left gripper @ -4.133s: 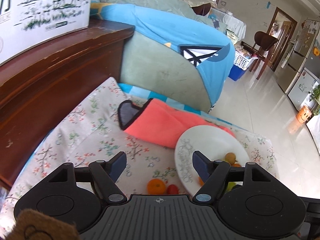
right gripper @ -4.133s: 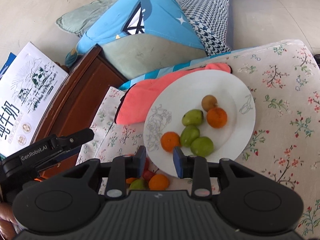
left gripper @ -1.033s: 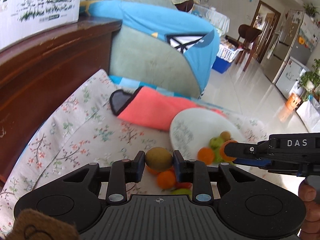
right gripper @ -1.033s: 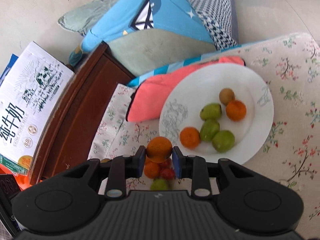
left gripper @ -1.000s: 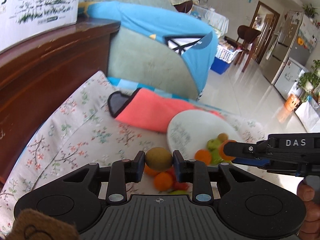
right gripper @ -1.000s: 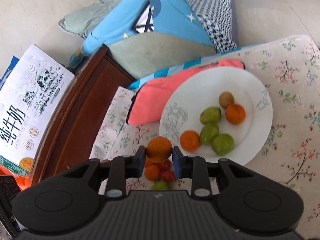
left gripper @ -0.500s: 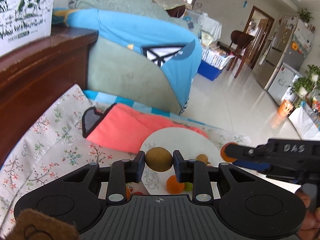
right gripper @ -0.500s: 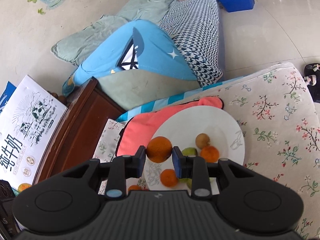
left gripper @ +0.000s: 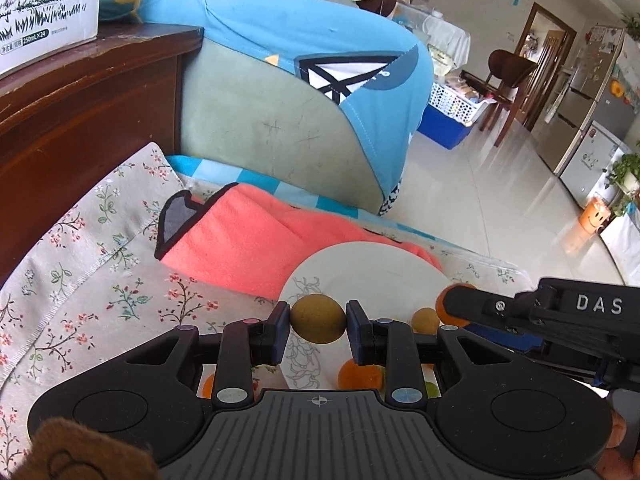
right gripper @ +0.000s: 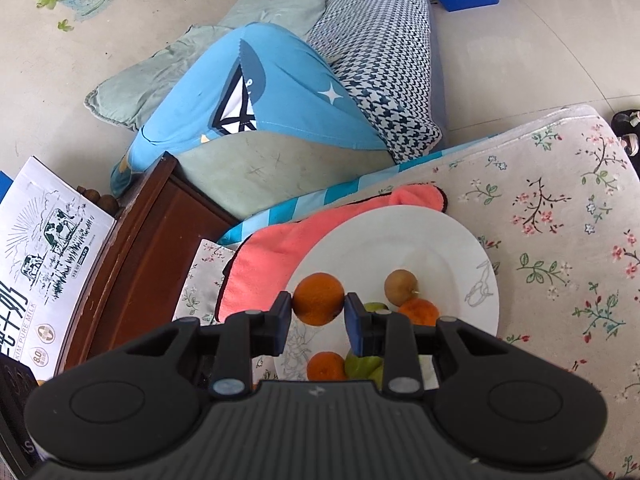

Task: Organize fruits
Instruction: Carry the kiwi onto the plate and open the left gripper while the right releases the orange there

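We grip a kiwi (left gripper: 318, 319) in our left claw (left gripper: 318, 322), its fingers closed on the fruit's sides, above the near rim of the plate (left gripper: 360, 268). Our right claw (right gripper: 319, 306) pinches an orange (right gripper: 319, 299) above the same plate, which lies on a floral cloth (right gripper: 560, 248) partly over a pink towel (right gripper: 272, 260). A kiwi, oranges and green fruit lie on the plate.

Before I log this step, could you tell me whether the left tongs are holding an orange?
No, the left tongs are shut on a brown kiwi, while the orange sits in the right tongs.
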The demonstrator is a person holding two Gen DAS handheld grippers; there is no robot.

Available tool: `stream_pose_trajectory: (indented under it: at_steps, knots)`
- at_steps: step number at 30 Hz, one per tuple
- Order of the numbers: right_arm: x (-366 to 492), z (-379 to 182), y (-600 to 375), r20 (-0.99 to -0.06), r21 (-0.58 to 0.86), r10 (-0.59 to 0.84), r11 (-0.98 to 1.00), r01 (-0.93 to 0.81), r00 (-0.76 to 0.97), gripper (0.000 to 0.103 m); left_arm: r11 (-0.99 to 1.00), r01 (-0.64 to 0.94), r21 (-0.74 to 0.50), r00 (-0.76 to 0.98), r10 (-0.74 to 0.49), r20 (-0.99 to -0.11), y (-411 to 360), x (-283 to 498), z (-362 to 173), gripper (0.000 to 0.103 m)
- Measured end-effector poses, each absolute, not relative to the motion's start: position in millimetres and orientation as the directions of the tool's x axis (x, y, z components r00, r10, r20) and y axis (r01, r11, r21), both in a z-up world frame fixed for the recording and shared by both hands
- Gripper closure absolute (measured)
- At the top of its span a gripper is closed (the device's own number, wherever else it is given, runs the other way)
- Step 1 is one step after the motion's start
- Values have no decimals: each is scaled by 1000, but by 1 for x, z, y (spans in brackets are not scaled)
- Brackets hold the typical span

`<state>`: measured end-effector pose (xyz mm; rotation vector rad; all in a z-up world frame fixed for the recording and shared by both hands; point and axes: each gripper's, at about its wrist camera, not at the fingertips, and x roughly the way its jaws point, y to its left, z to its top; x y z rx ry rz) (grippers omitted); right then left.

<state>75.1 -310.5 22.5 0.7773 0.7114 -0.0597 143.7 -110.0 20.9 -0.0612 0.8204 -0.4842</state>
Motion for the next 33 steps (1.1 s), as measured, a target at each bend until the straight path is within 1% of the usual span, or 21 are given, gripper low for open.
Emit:
stream_pose_trajectory:
  at_steps: [11,20,23,24,25,26,28,31,33]
  knots:
    - [87,13,-316,-609,622,203,722,303,767,74,899,375,-226,567,-415,-712,-117,149,13,76]
    - [101,-6,-318,-644,613,197,710,345,740,74,906,362,-218,545,-396,-739,-125,155,0,75]
    - [102,-8,-319,-640,625,201,697,350,742,72,909,357,-215,552,-391,-737,-126,154,0,73]
    - [101,-7,-319,-634,630,203,694,347,746,71,908,358,-219,551,-395,-735,-126,154,1,71]
    - [101,-6,-319,-631,632,204,694,344,748,71,908,355,-225,553,-397,-732,-124,154,3,61]
    - [100,-4,-319,-628,633,205,696,339,751,71,910,345,-230,559,-396,-728,-122,154,6,44]
    - [98,0,-319,-618,635,205,700,328,759,71,918,322,-232,584,-385,-714,-116,152,12,27]
    - [94,5,-319,-607,639,208,701,316,767,69,919,327,-222,606,-384,-697,-109,152,22,27]
    - [92,8,-318,-603,639,208,705,310,770,68,920,327,-215,610,-379,-695,-104,152,27,25]
